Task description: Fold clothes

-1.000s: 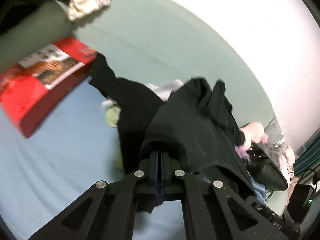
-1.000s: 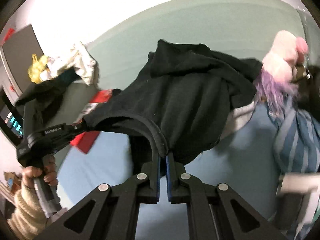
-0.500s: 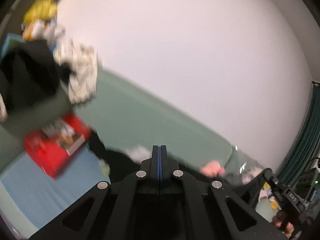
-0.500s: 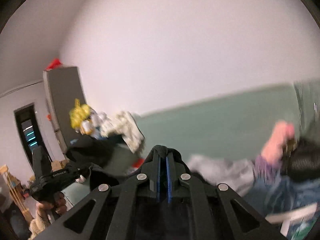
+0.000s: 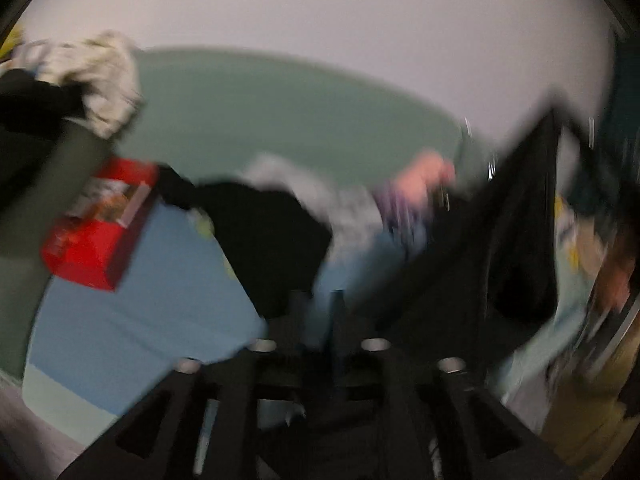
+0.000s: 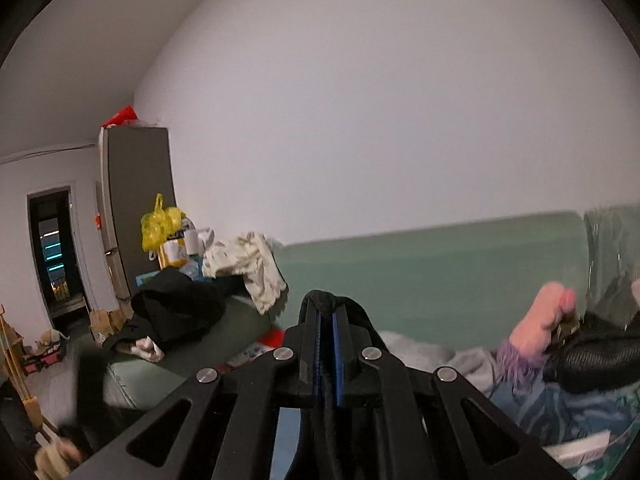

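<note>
My right gripper (image 6: pixel 327 318) is shut on the ribbed edge of a black garment (image 6: pixel 320 300), held high; the cloth drops out of sight beneath the fingers. In the blurred left wrist view that black garment (image 5: pixel 516 232) hangs as a dark sheet at the right. My left gripper (image 5: pixel 318 308) is low over the blue bed sheet (image 5: pixel 152 300). Its jaws are opening, and only light blue sheet shows between them. Another dark piece of clothing (image 5: pixel 268 232) lies on the bed behind it.
A red box (image 5: pixel 96 240) lies at the sheet's left edge. A pink plush toy (image 6: pixel 540 320) and striped fabric (image 6: pixel 568 408) sit at the right. Black clothes (image 6: pixel 176 312) and white clothes (image 6: pixel 248 268) are heaped on the green sofa arm (image 6: pixel 160 372), with a grey cabinet (image 6: pixel 136 200) behind.
The left gripper was shut on the black garment; its fingers now stand apart and the cloth hangs off to its right. The right gripper has risen with the garment, from bed to wall.
</note>
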Available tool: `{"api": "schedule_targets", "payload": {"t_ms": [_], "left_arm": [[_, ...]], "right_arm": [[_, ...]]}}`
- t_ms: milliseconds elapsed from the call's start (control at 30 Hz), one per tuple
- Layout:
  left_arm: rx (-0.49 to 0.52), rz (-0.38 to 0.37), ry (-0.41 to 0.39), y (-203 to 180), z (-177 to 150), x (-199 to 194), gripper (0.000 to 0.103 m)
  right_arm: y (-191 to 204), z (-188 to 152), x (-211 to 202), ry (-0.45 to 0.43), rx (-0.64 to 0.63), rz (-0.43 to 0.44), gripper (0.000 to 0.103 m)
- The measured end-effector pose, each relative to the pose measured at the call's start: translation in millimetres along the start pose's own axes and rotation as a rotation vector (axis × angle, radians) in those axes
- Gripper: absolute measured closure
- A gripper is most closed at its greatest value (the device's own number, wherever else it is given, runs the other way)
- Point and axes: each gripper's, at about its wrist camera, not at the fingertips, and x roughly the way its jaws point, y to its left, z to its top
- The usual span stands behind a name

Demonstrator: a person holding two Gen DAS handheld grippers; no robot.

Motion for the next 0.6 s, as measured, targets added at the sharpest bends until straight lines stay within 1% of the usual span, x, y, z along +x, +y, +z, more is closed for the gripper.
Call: {"api": "schedule_targets", "payload": {"t_ms": [67, 100, 133, 200, 267, 333, 367, 400, 433, 467, 500, 567, 600], "left_arm": [[0.027, -0.026, 0.049, -8.2, -15.2, 26.8, 0.028], [0.046, -0.035, 0.077, -11.2, -23.7, 42.7, 0.027], [0.065, -0.029, 0.098, -14.6, -31.5, 56.3, 0.027], [0.109, 0.039, 0.110, -21.3, -43.9, 76.3, 0.027], [0.157, 0.108, 0.127, -22.0, -57.8, 106.9, 0.027], [0.156, 0.124, 0.191, -17.7, -72.9, 138.4, 0.028], [0.143, 0.107, 0.241, -14.0, -84.2, 156.2, 0.028], [0.112, 0.092, 0.273, -8.6, -93.0, 170.0, 0.032], [0.051, 0.082, 0.276, -0.3, -97.6, 176.5, 0.042], [-0.010, 0.072, 0.279, 8.1, -102.2, 183.1, 0.075], [-0.071, 0.063, 0.273, 16.9, -103.6, 186.1, 0.089], [-0.194, 0.044, 0.231, 36.6, -95.0, 179.7, 0.096], [-0.239, 0.043, 0.207, 45.1, -88.9, 174.7, 0.097]], "right_arm": [[-10.2, -5.6, 2.2, 0.019, 0.012, -0.004, 0.097], [-14.7, -6.8, 1.5, 0.023, 0.012, -0.006, 0.097], [-19.3, -8.0, 0.9, 0.027, 0.013, -0.008, 0.097], [-25.6, -8.5, 0.3, 0.033, 0.010, -0.011, 0.097], [-29.6, -7.7, 0.3, 0.037, 0.004, -0.014, 0.097], [-32.6, -6.7, -0.3, 0.035, 0.002, -0.015, 0.097], [-34.4, -6.1, -0.7, 0.033, 0.002, -0.014, 0.097], [-36.7, -5.4, -1.4, 0.029, 0.006, -0.012, 0.097], [-39.0, -4.6, -2.2, 0.025, 0.010, -0.010, 0.097], [-41.4, -3.7, -3.5, 0.026, 0.011, -0.009, 0.097], [-44.3, -3.6, -3.9, 0.028, 0.009, -0.026, 0.097], [-50.0, -3.6, -4.7, 0.031, 0.006, -0.060, 0.097], [-53.6, -4.1, -5.0, 0.034, 0.004, -0.084, 0.097]]}}
